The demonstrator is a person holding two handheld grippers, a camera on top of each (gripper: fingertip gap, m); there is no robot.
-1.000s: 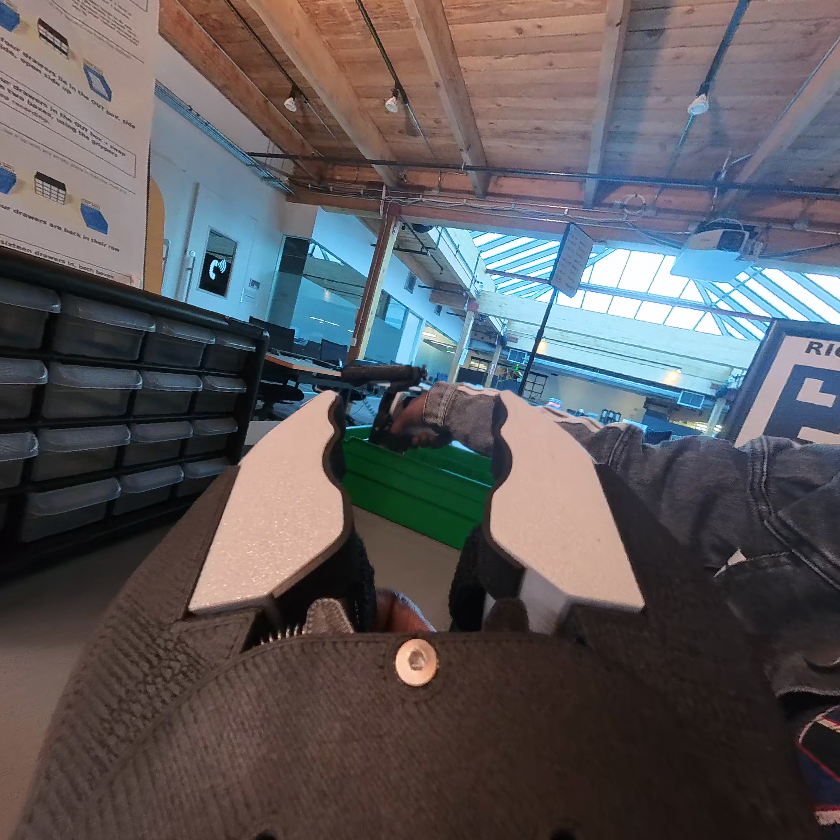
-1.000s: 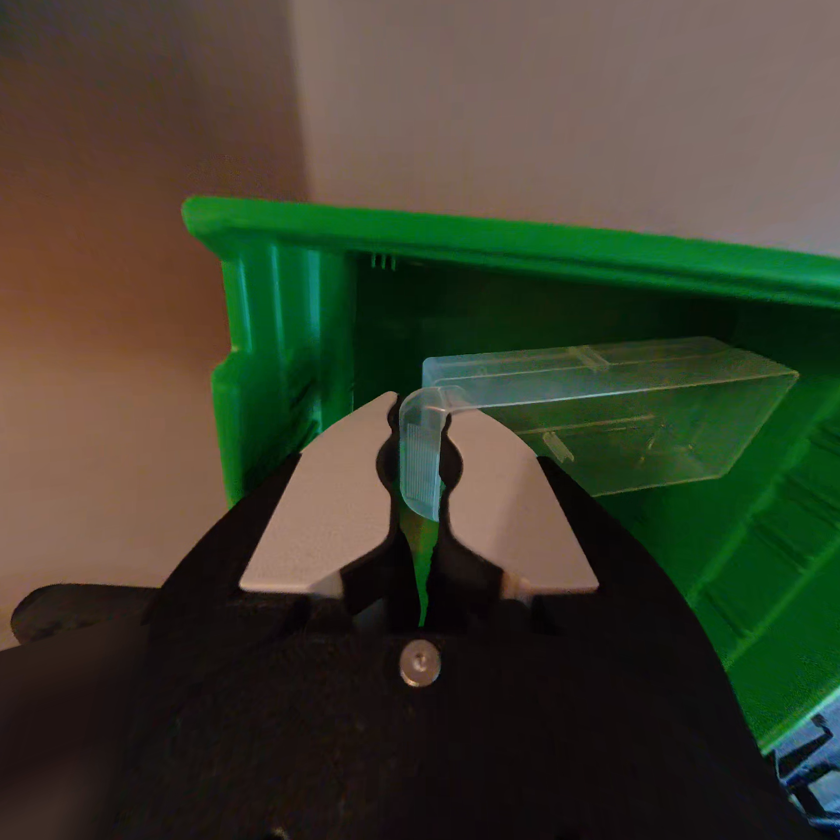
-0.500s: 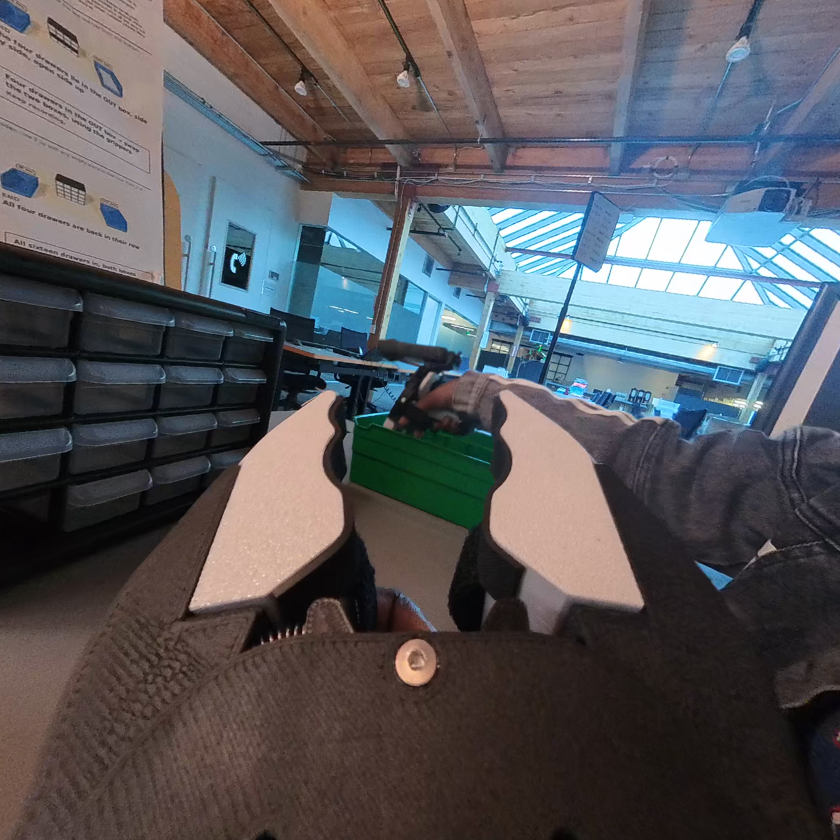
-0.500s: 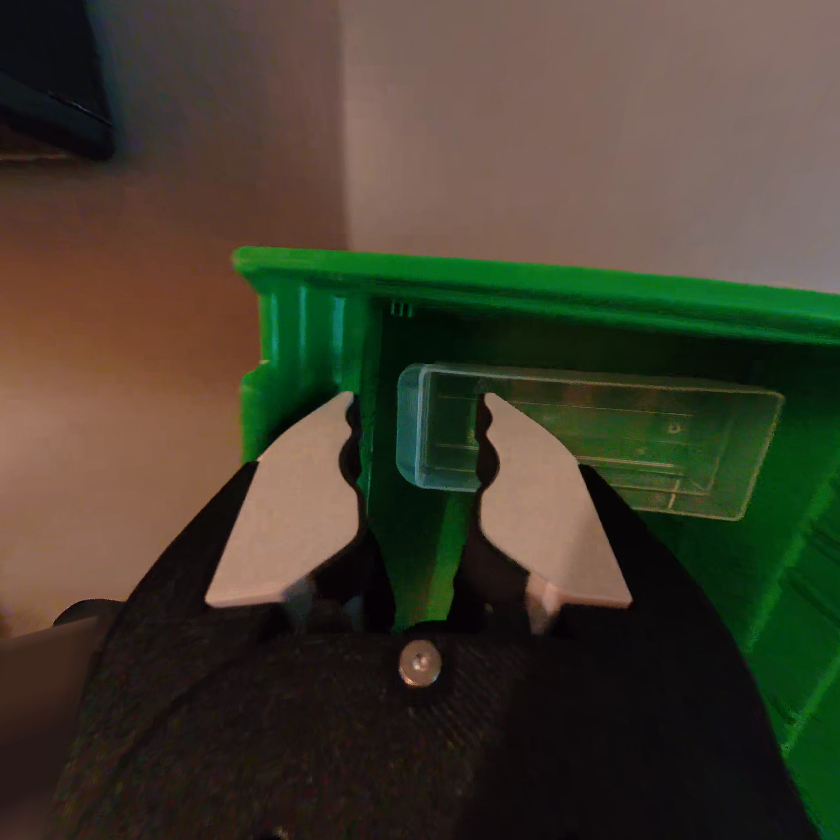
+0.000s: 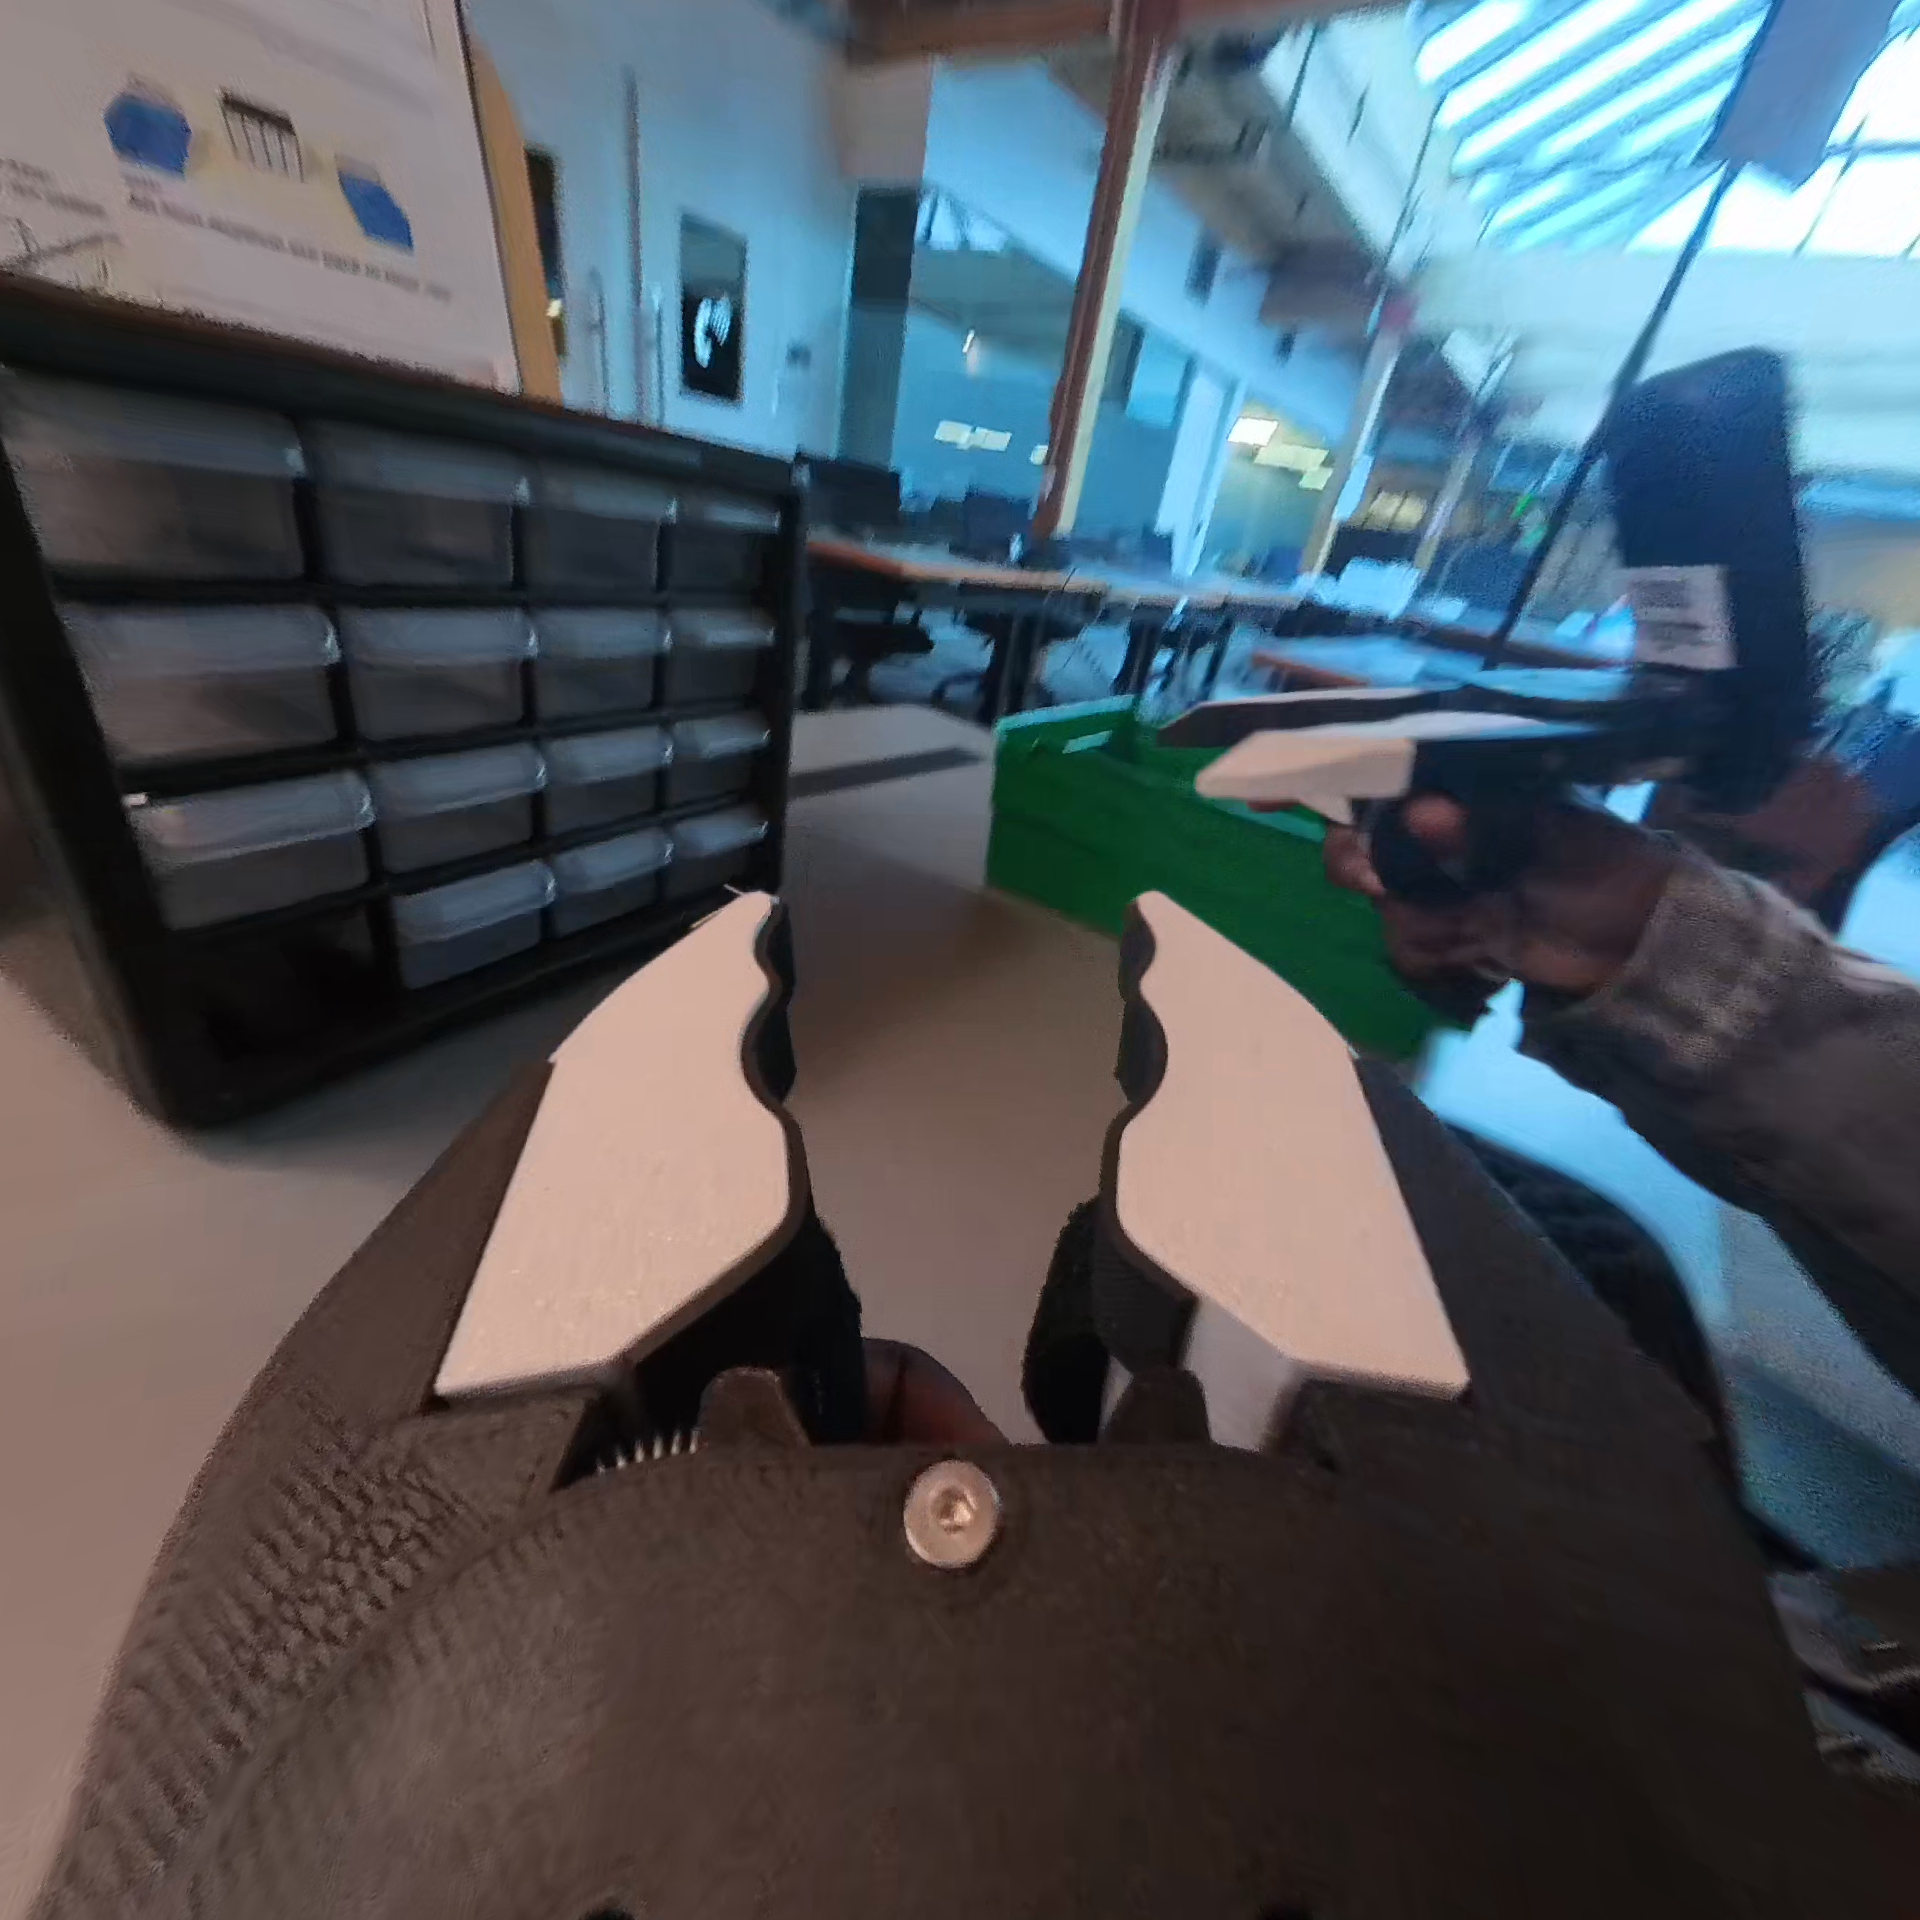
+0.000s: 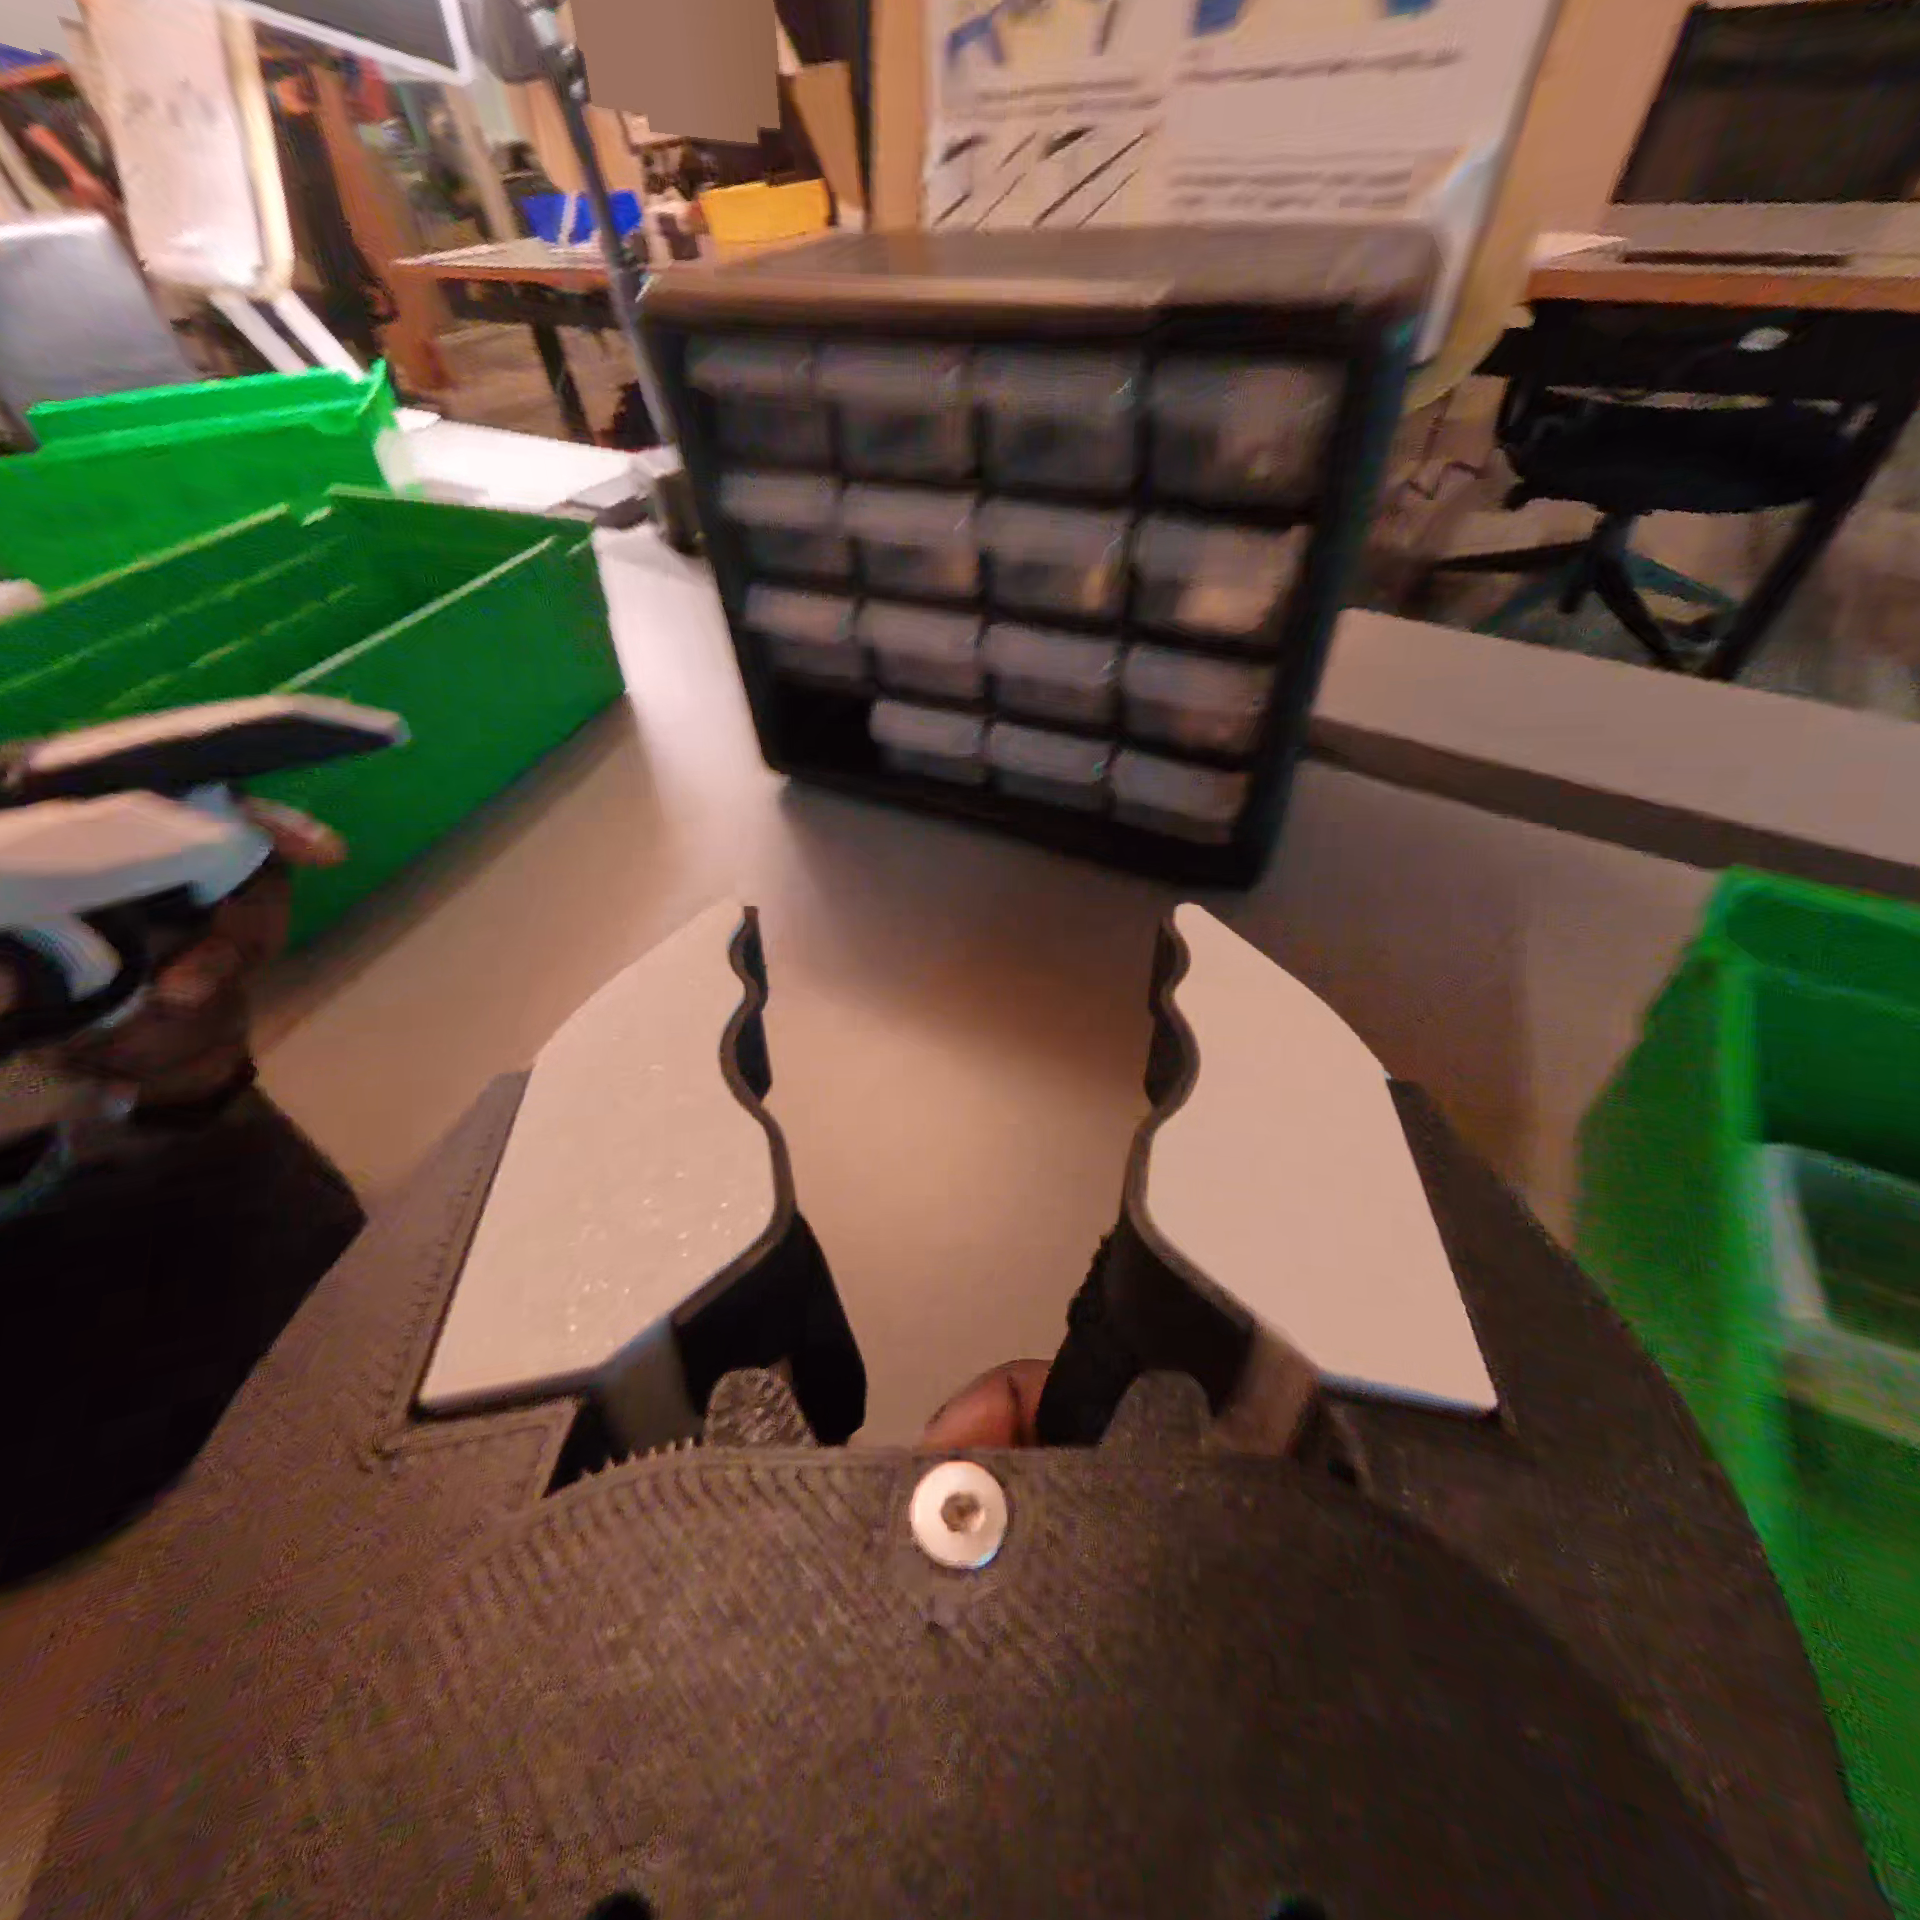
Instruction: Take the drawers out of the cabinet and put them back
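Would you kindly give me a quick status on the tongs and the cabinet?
Both tongs open, empty. Cabinet: bottom-left slot empty. One drawer in green bin. Path clear.

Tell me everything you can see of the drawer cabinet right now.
The cabinet is a black plastic frame standing upright on the grey table, between green bins. It holds a four-by-four grid of small clear drawers; the bottom-left slot is empty and dark, the other fifteen look pushed in. Neither gripper touches it. A poster stands behind it. The view is blurred, so drawer contents cannot be told.
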